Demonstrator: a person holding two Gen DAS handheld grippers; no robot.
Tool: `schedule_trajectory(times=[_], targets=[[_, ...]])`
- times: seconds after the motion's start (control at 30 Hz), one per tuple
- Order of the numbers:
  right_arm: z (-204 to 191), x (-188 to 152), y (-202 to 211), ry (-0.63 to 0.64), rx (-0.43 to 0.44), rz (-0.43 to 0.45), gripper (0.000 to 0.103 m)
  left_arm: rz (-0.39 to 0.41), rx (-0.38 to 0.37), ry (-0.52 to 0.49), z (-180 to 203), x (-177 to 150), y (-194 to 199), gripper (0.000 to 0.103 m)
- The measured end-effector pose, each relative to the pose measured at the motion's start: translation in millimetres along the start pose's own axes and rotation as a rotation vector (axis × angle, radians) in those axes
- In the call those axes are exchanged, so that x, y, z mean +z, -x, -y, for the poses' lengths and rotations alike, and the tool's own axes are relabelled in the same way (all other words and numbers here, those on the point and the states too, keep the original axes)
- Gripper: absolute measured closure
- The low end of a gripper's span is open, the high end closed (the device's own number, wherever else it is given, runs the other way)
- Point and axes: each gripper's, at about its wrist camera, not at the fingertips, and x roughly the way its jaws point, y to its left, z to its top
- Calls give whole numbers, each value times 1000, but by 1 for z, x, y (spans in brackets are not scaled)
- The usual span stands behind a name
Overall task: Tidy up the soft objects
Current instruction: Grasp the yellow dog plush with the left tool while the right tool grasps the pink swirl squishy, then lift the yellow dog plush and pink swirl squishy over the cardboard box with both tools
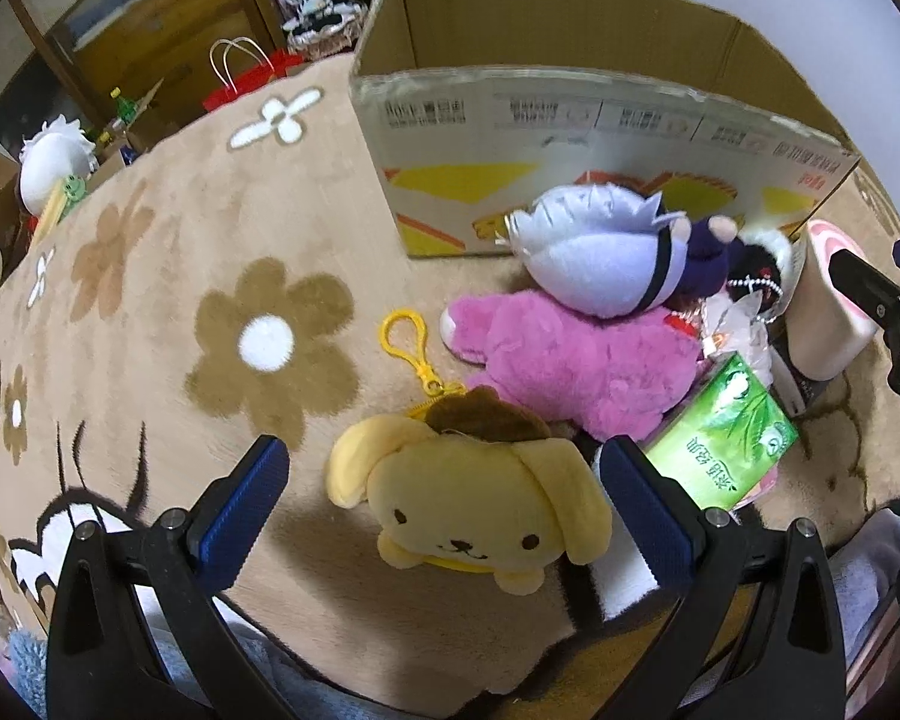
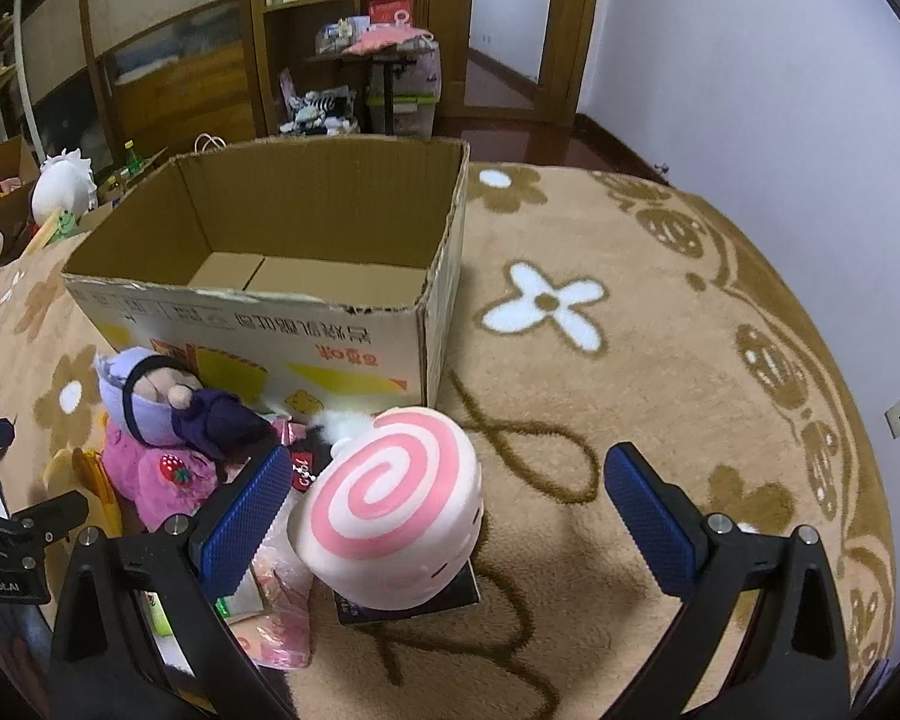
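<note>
A yellow dog plush (image 1: pixel 474 504) with a yellow clip lies on the carpet between the open jaws of my left gripper (image 1: pixel 444 510). Behind it lie a pink plush (image 1: pixel 576 360) and a lilac-haired doll (image 1: pixel 606 252), also in the right wrist view (image 2: pixel 168 408). My right gripper (image 2: pixel 450 516) is open around a pink-swirl roll plush (image 2: pixel 390 504), which also shows in the left wrist view (image 1: pixel 834 312). An open, empty cardboard box (image 2: pixel 342 324) stands behind the pile; the left wrist view shows its front wall (image 1: pixel 570 138).
A green tissue pack (image 1: pixel 720 444) lies right of the yellow plush. A dark flat item (image 2: pixel 414 600) lies under the roll plush. Pink packets (image 2: pixel 276 618) lie by my right gripper's left finger. Flowered beige carpet (image 2: pixel 630 360) spreads around. Shelves and clutter stand beyond.
</note>
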Motion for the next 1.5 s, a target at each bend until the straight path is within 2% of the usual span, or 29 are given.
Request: schedule_trajectory(times=[0.23, 0.5, 0.57, 0.67, 0.73, 0.8, 0.87, 0.93, 1.03, 1.33, 1.5], targets=[[-1, -3, -10, 10, -15, -25, 0, -67, -1, -8, 3, 2, -18, 1], [1, -3, -12, -1, 17, -47, 0, -113, -17, 10, 0, 2, -31, 1], [2, -4, -13, -14, 38, -58, 5, -126, -15, 5, 2, 1, -33, 1], [4, -5, -14, -36, 82, -74, 18, -143, -24, -2, 2, 0, -37, 8], [4, -5, -15, -42, 109, -84, 32, -144, -25, 3, 2, 1, -38, 10], [3, -5, -15, -45, 137, -93, 43, -152, -36, 14, -1, 1, -39, 12], [1, -6, -14, -38, 139, -95, 46, -152, -43, 22, -2, 1, -38, 13], [1, -7, -14, -48, 160, -99, 54, -149, -46, 23, -5, 0, -37, 15], [6, -7, -10, -66, 186, -92, 59, -137, -44, 22, -6, -1, -33, 16], [11, -6, 16, -96, 208, -34, 61, -51, 10, 1, -1, -5, -6, 16], [14, -5, 32, -105, 198, 15, 61, 35, 24, 16, -2, -6, 20, 16]])
